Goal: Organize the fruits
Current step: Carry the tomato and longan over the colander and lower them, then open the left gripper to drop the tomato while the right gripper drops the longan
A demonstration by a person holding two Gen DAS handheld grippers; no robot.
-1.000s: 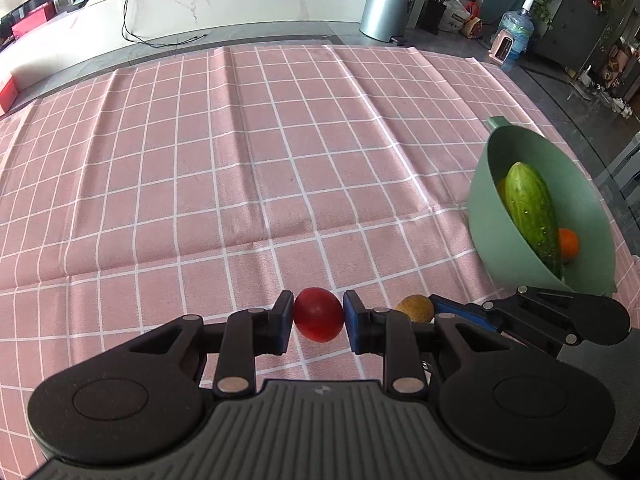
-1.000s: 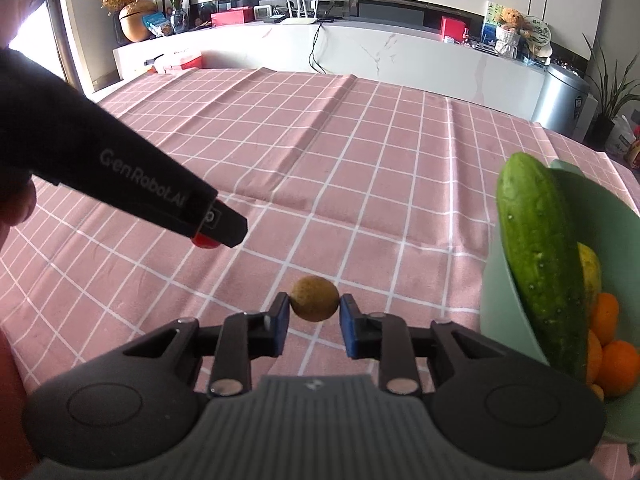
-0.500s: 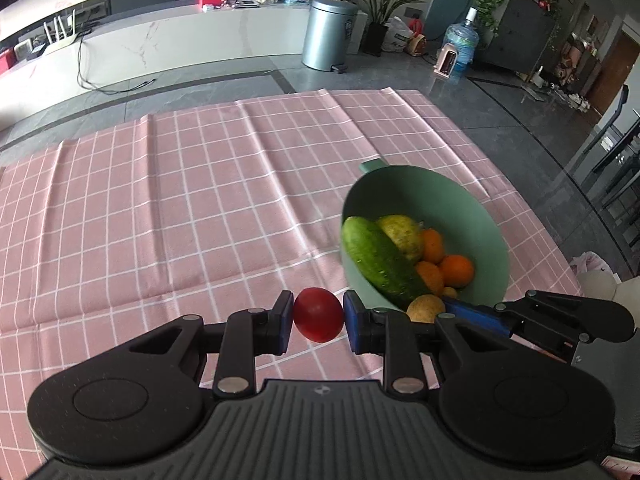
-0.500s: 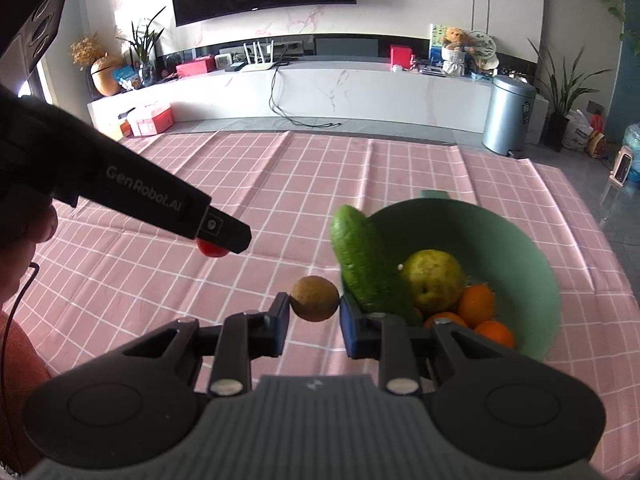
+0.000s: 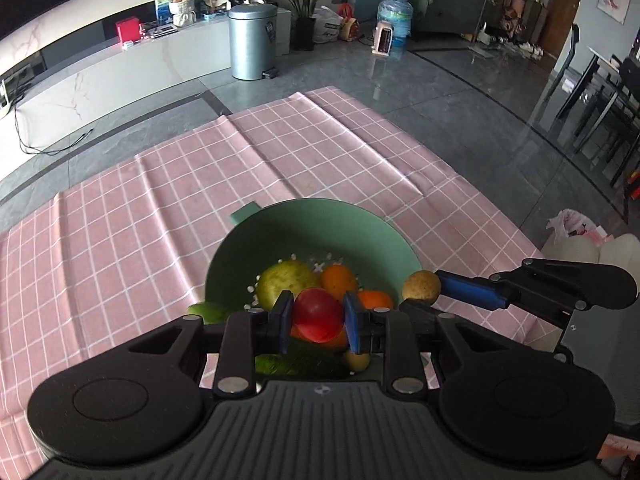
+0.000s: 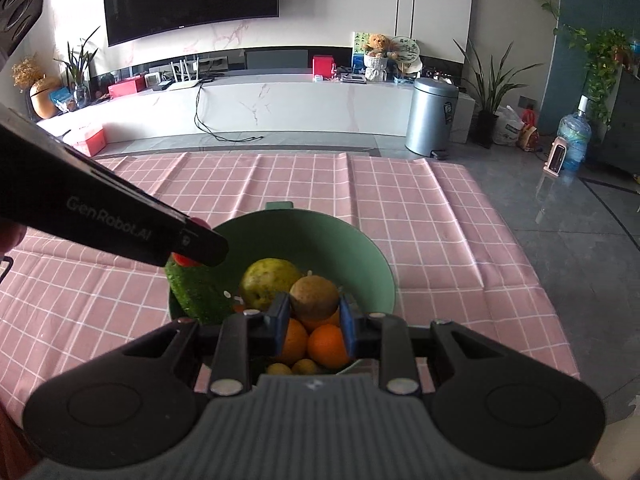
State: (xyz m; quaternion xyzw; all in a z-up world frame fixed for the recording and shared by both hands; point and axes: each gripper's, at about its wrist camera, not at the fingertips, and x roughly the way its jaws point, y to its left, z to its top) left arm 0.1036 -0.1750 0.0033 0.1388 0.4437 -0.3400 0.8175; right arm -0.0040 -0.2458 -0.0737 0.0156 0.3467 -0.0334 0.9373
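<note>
A green bowl [image 5: 320, 220] [image 6: 360, 248] stands on the pink checked cloth. It holds a cucumber [image 6: 196, 292], a yellow-green pear [image 5: 286, 282] [image 6: 268, 280], several oranges [image 6: 326, 344] and small yellow fruits. My left gripper [image 5: 318, 320] is shut on a red fruit [image 5: 318, 314] and holds it over the near side of the bowl. My right gripper [image 6: 314, 318] is shut on a brown round fruit [image 6: 314, 298] [image 5: 420, 286] and holds it over the bowl's near right side. The cucumber is partly hidden by both grippers.
The pink cloth [image 5: 120, 240] [image 6: 440, 220] covers the table; its right edge [image 5: 500, 216] lies close to the bowl. Grey floor, a metal bin [image 6: 434, 116] and a white low cabinet [image 6: 280, 100] lie beyond the table.
Both grippers have risen and moved over the bowl with their fruits still held. The views now look down into the bowl.
</note>
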